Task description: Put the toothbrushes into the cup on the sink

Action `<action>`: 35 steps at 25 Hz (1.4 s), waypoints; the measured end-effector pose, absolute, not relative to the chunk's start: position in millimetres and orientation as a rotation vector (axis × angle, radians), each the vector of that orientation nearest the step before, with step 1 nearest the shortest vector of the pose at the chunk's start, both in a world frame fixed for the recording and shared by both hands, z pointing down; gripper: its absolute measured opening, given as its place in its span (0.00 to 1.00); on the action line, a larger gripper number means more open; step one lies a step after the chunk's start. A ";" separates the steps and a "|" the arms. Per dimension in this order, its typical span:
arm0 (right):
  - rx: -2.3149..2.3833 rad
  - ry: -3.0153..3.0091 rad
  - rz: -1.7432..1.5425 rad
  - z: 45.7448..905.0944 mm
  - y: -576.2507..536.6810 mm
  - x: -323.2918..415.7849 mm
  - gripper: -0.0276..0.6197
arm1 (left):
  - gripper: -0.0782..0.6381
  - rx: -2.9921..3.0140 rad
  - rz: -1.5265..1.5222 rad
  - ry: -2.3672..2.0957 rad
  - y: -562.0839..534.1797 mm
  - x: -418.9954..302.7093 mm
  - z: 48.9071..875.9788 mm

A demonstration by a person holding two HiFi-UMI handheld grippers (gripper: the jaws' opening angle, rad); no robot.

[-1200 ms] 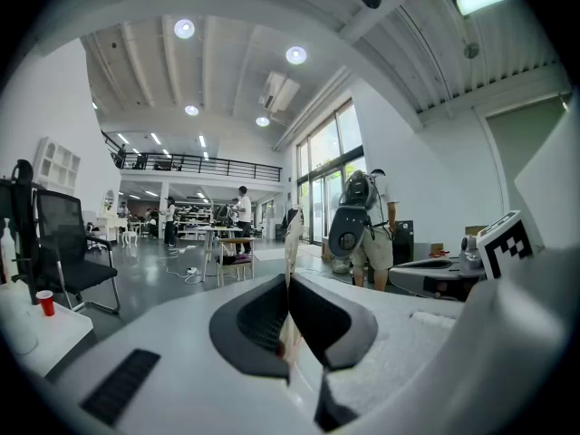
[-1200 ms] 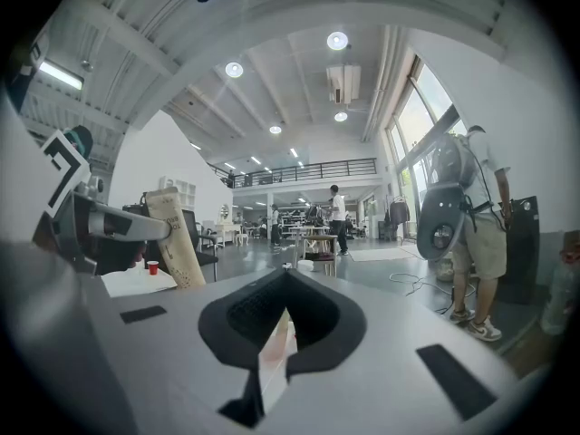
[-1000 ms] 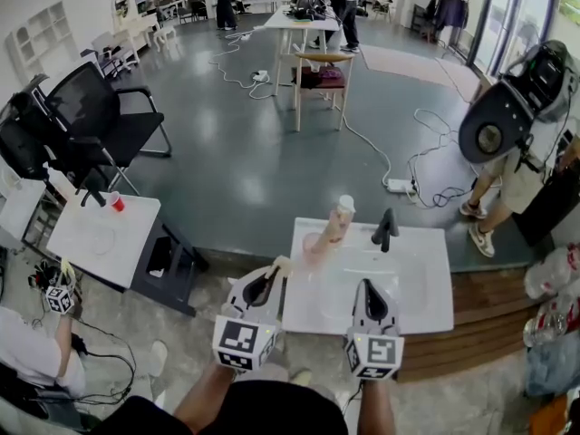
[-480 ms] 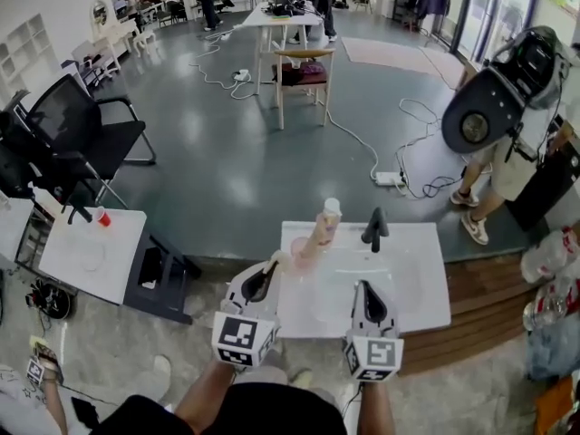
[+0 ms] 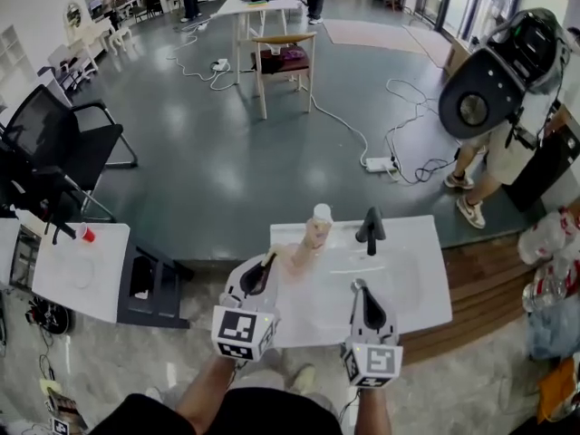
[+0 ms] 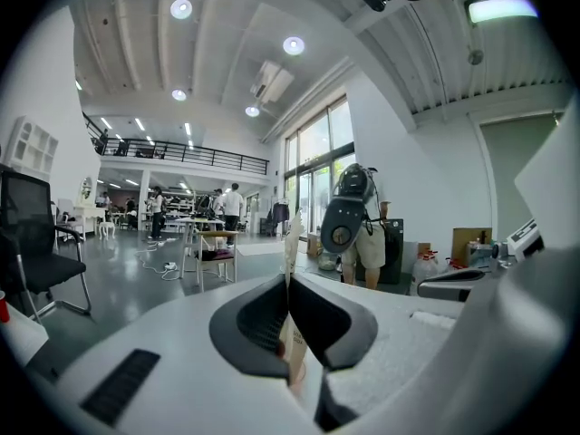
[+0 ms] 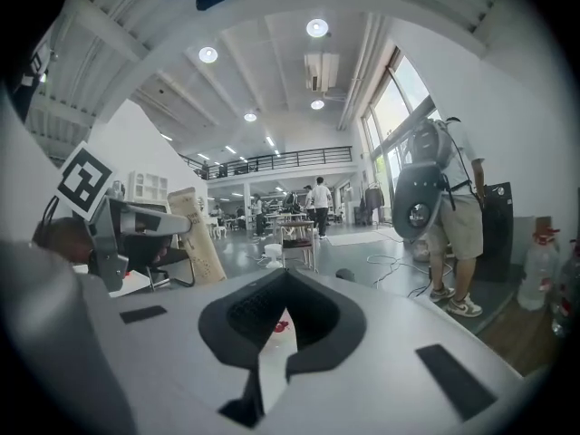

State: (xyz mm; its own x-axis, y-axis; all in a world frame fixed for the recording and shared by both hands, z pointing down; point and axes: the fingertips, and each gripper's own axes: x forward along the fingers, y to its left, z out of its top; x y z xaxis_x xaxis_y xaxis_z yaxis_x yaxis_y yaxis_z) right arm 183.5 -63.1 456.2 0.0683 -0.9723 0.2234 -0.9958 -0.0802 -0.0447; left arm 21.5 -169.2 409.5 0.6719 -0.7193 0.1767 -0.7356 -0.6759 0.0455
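The left gripper's (image 6: 290,320) jaws are pressed together on a toothbrush in a flat beige card pack (image 6: 292,243). The pack is pinched at about mid-length, and nothing else is between the pads. Its long axis stands nearly upright across the jaws. One end rises clear above them and the other shows below in the gap. From the right gripper view the same pack leans a little, its upper end tipped away from the right gripper. The print on it is too small to read.

The right gripper's (image 7: 283,288) jaws are closed tip to tip with nothing held. Only a strip of white sink and a small red speck show through the slot behind the tips.

In the head view both grippers point away from the person, over the front of the white sink (image 5: 412,288). The left one is at the sink's left edge and the right one is over the basin. A pinkish cup (image 5: 313,239) stands near the back left corner, just beyond the left jaw tips. A white-topped thing rises from it, and I cannot tell what it is. The pack is near the cup, not in it. A black faucet (image 5: 369,229) stands beyond the right gripper.
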 end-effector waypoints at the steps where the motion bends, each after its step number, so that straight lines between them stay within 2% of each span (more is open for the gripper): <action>1: 2.210 -2.039 0.307 460.4 -66.7 184.6 0.04 | 0.12 2.764 0.225 -1.202 -175.4 23.7 415.1; 16: 2.236 -1.978 0.433 520.8 -102.7 191.0 0.04 | 0.12 2.700 0.353 -1.104 -228.4 40.8 491.7; 35: 2.228 -1.900 0.583 581.3 -109.5 196.8 0.04 | 0.12 2.613 0.465 -1.037 -242.7 53.8 564.4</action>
